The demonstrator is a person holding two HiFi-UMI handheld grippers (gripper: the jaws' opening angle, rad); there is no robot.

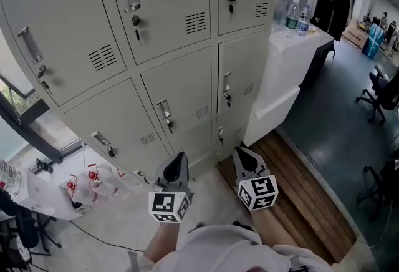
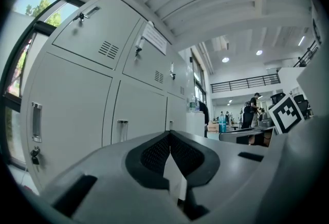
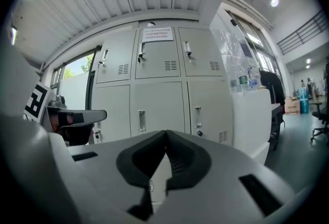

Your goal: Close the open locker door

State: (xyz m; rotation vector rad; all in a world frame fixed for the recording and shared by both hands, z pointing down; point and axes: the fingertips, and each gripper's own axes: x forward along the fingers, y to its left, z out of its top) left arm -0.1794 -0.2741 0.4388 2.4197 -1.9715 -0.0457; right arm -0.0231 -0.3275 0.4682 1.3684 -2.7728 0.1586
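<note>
A bank of grey metal lockers fills the wall ahead, and every door I can see lies flush with its frame. The middle-row doors carry handles and keys. My left gripper and right gripper are held side by side low in front of the lockers, apart from them. In the left gripper view the left gripper is shut with nothing in it, pointing along the locker fronts. In the right gripper view the right gripper is shut and empty, facing the lockers squarely.
A white counter with water bottles stands against the lockers' right side. A wood floor strip runs under my right gripper. A small white table with red-capped items sits lower left by a window. Office chairs stand far right.
</note>
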